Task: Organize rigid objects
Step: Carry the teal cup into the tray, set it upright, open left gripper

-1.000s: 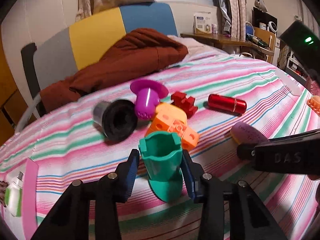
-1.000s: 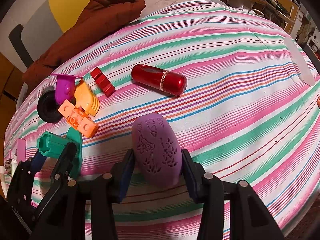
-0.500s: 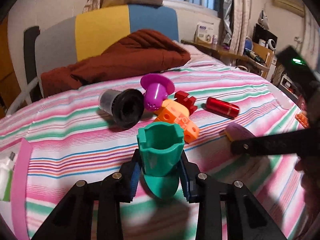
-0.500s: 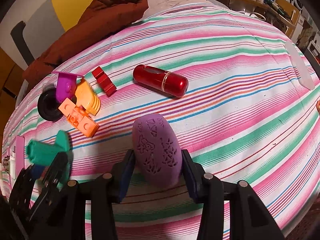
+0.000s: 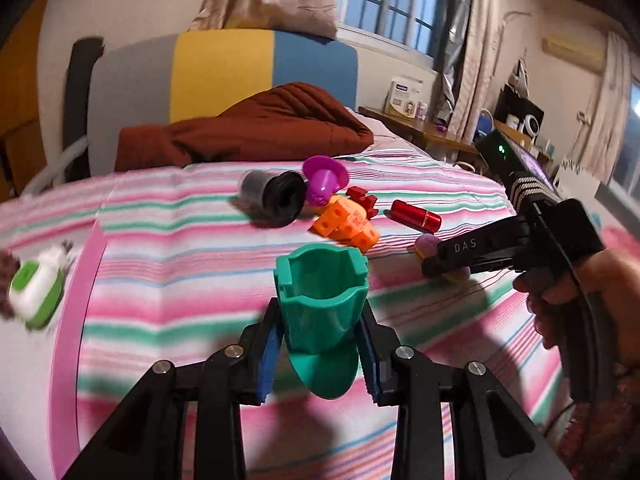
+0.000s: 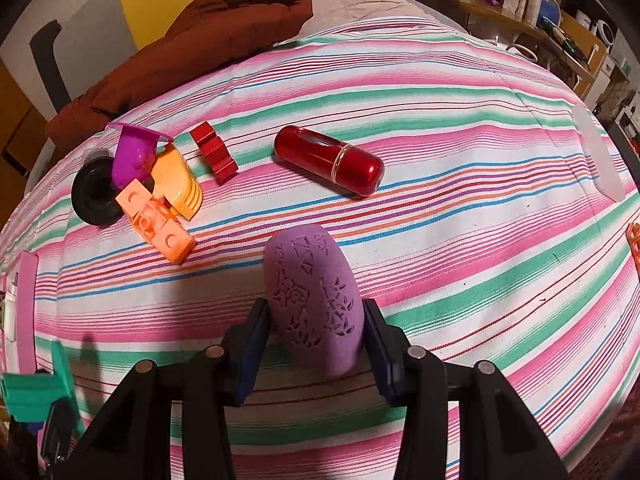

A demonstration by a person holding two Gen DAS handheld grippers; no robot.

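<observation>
My left gripper (image 5: 320,314) is shut on a green cup-shaped toy piece (image 5: 322,300) and holds it above the striped bed cover (image 5: 180,272); the piece also shows at the lower left of the right wrist view (image 6: 32,392). My right gripper (image 6: 316,320) is shut on a purple oval with a carved pattern (image 6: 314,292), which rests on the cover. From the left wrist view the right gripper (image 5: 432,268) sits to the right, a hand behind it. Farther back lie a black cup (image 6: 94,196), a magenta piece (image 6: 134,152), orange blocks (image 6: 160,220), a red block (image 6: 214,152) and a red capsule (image 6: 328,160).
A brown blanket (image 5: 248,128) lies at the head of the bed against a yellow, blue and grey cushion (image 5: 224,68). A pink strip (image 5: 76,312) and a green-and-white item (image 5: 34,288) lie at the left. A small orange piece (image 6: 634,240) sits at the right edge.
The left gripper closed on the green piece, lifted it off the cover and drew back from the pile, toward the left. The right gripper and the purple oval have stayed put.
</observation>
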